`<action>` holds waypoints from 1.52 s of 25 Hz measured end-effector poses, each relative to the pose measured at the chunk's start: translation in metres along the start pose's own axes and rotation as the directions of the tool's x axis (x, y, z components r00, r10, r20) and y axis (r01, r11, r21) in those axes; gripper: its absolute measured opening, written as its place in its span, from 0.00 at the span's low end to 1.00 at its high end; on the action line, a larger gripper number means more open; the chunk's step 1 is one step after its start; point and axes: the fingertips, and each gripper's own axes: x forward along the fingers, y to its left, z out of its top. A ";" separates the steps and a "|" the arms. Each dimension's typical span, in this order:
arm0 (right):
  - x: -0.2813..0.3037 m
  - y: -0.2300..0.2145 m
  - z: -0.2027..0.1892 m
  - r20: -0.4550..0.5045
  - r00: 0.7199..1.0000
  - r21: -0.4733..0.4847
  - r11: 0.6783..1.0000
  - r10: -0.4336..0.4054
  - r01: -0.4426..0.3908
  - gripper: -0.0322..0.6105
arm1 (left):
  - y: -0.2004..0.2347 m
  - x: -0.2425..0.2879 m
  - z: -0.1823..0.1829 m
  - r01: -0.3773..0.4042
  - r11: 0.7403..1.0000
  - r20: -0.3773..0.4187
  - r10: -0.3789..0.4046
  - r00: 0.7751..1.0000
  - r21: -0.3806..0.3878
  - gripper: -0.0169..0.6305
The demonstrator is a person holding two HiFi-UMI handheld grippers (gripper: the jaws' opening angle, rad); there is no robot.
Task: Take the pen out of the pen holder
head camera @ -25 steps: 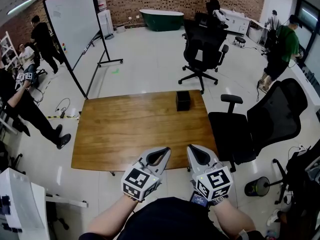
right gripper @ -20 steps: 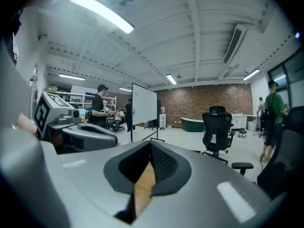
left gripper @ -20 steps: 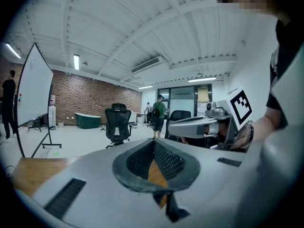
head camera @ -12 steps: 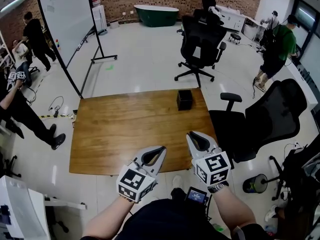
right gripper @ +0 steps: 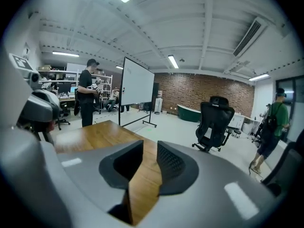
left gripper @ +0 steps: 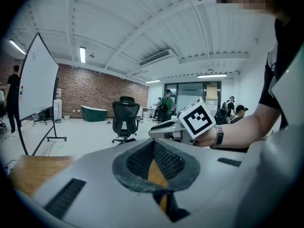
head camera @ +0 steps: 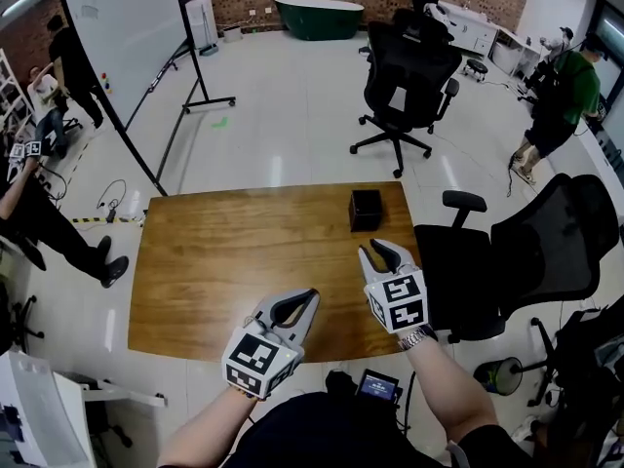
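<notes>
The pen holder [head camera: 366,210], a small black box, is standing near the far right corner of the wooden table [head camera: 214,261]; the pen itself is too small to make out in the head view, and neither gripper view is showing the holder; the right gripper [head camera: 378,252] is hovering over the table's right side, near the holder and pointing toward it, probably because it is the closer hand for the job; its jaws are opening, with nothing between them but bare wood beyond, which reads as readying for a pinch on the pen; the left gripper [head camera: 302,302] is hanging over the table's near edge, well apart from the holder, its jaws pressed together on nothing; I judge it is being kept back to stay clear, or to steady the holder should the pen drag it upward; the pen is not yet touched
</notes>
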 end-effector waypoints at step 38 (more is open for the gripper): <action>0.167 -0.108 -0.058 -0.184 0.977 -0.082 0.992 -0.105 0.091 0.11 | 0.064 0.114 -0.020 -0.033 0.996 -0.105 0.025 0.994 -0.083 0.03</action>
